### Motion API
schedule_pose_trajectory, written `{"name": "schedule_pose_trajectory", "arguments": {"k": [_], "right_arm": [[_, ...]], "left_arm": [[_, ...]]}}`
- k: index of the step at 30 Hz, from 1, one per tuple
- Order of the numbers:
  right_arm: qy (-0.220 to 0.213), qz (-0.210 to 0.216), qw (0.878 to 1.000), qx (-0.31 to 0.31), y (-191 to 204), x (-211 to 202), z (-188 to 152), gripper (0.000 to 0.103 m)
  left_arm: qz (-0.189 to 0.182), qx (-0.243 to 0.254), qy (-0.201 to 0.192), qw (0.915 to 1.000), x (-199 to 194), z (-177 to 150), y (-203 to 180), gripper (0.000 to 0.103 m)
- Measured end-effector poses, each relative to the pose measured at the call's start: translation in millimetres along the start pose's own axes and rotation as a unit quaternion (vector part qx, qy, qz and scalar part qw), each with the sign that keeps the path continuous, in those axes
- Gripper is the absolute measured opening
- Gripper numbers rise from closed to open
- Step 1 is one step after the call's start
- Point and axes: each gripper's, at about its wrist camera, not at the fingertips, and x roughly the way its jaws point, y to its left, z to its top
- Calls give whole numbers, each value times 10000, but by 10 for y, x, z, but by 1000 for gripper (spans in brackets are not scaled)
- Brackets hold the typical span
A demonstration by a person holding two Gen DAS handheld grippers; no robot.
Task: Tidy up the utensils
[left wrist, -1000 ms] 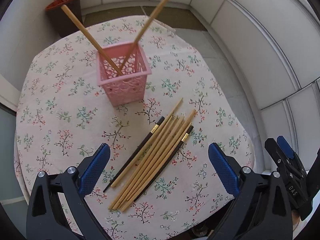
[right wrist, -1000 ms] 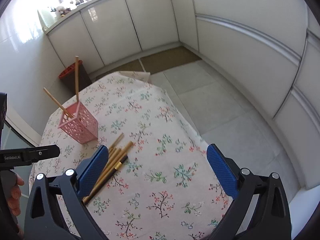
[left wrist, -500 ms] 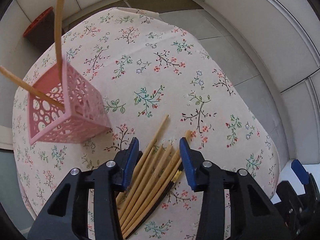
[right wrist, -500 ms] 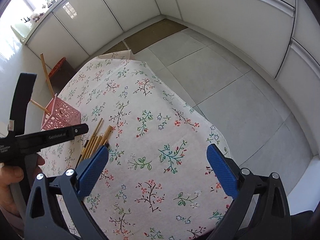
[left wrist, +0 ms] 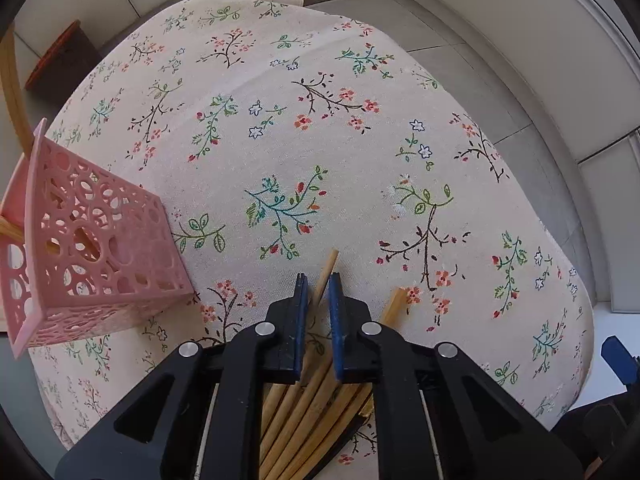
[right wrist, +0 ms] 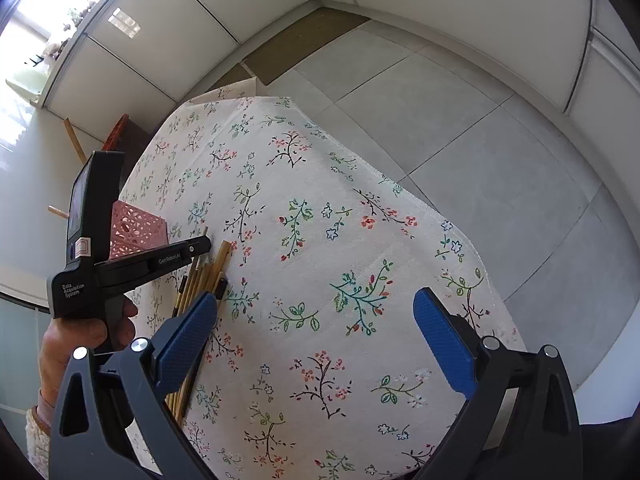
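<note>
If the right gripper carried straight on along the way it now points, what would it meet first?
Most likely the bare flowered tablecloth. The right gripper is open and points down at cloth, with the chopsticks off beside its left finger. Depth is hard to judge here.

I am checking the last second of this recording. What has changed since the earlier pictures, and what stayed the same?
The left gripper came down over the chopstick pile. Its jaws have just been closing and now pinch one bamboo chopstick near its tip. The right gripper dipped toward the tablecloth with its jaws open and empty. The pink basket and its two chopsticks did not move.
</note>
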Motion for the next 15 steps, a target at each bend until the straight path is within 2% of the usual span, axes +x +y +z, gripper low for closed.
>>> {"name": "schedule_pose_trajectory", "arguments": {"k": [3, 7, 12, 14, 15], "right_arm": [[-4, -87, 9999, -59, 74, 31, 35, 96], [90, -117, 9997, -199, 293, 141, 132, 96], [596, -85, 9975, -360, 747, 463, 303, 94], [841, -214, 9956, -362, 907, 642, 341, 87], [998, -285, 9941, -306, 972, 749, 356, 79]], "left_arm": [[39, -10, -204, 9998, -156, -86, 14, 9], [-85, 2, -560, 9984, -637, -291, 123, 9], [-188, -178, -1009, 9946, -1179, -696, 333, 8], [-164, -307, -1198, 9922, -1352, -859, 439, 8], [-148, -364, -1307, 9906, -1442, -930, 510, 8]]}}
